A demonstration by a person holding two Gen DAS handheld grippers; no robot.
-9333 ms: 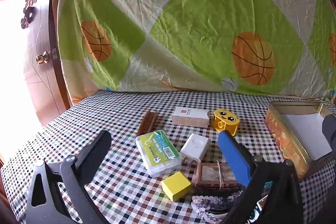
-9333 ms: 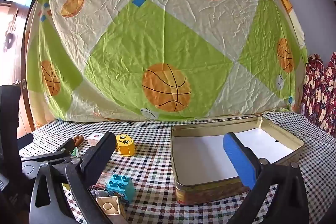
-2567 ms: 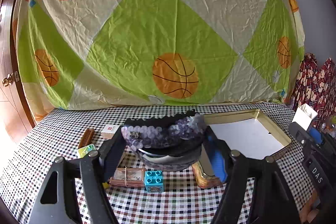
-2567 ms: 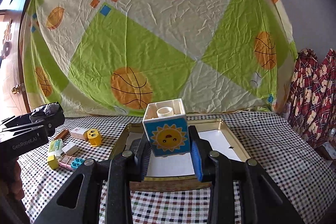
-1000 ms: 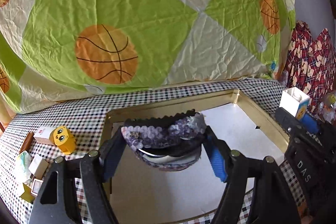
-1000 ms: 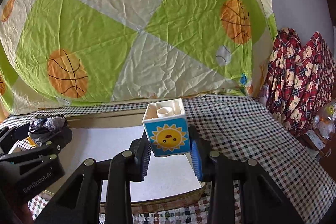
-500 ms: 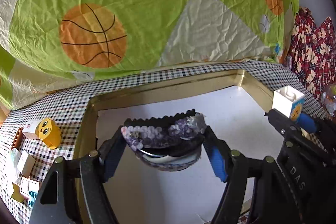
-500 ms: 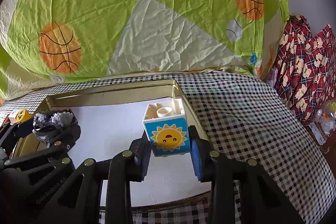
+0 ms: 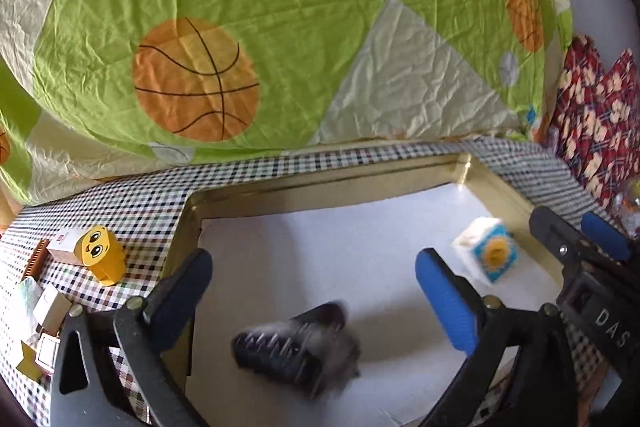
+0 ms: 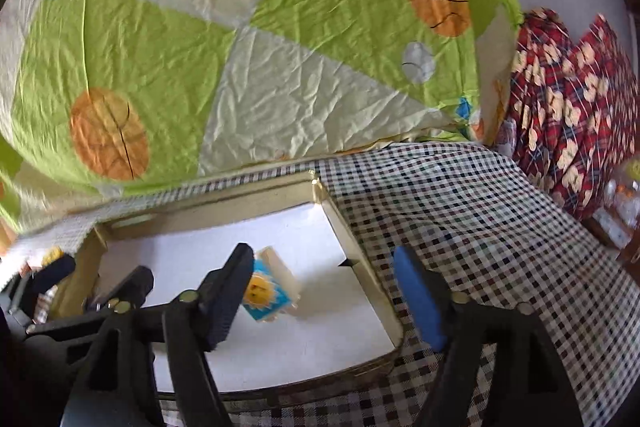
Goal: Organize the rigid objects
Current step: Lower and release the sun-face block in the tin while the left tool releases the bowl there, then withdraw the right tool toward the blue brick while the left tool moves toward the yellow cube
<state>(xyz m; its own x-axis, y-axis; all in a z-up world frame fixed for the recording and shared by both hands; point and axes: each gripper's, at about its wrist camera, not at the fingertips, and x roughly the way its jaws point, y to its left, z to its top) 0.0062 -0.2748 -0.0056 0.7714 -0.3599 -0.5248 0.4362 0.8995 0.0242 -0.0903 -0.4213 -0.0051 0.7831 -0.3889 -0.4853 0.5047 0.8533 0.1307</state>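
Green-and-cream hanging sheet (image 9: 280, 7) printed with orange basketballs; black-and-white checked tablecloth (image 10: 460, 211); gold metal tin (image 9: 504, 187) lined white; yellow smiley-face block (image 9: 102, 259).

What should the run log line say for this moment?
left gripper: open | right gripper: open | beaded hair clip, sun block: loose in gold tin

Both wrist views close above tin (image 9: 332, 183); facing backdrop (image 10: 280, 95)
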